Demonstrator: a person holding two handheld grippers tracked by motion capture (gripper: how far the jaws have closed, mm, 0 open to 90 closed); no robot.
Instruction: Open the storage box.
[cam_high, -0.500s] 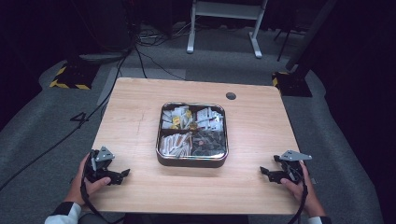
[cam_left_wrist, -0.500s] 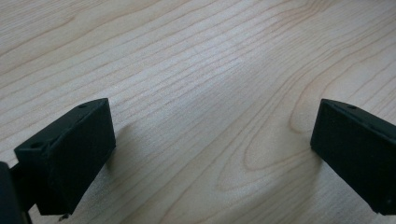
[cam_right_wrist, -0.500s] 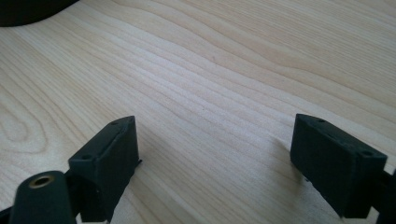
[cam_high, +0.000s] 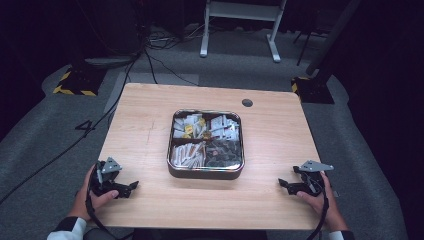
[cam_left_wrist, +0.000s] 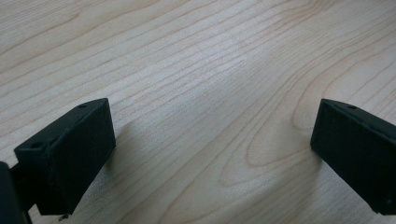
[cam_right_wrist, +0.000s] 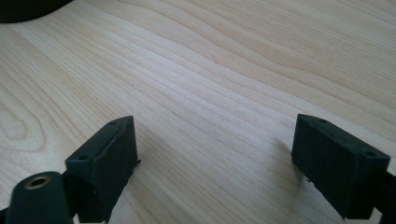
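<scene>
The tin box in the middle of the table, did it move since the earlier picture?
No. The tin box sits in the same spot as before, just below the small dark hole in the table.

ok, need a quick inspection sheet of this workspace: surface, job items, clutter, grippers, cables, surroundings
Surface: light wooden table, with a small dark round spot near its far edge.
Job's things: square metal tin with rounded corners at the table's centre, split into four compartments; three hold pale packets, the near right one holds dark pieces.
Clutter: nothing seen.
Grippers: left gripper and right gripper rest on the near corners, jaws open, nothing between them, both apart from the tin.
Cables: black cables on the floor beyond the table; one trails from each gripper.
Surroundings: grey carpet, white stand legs, yellow-black striped blocks.
</scene>
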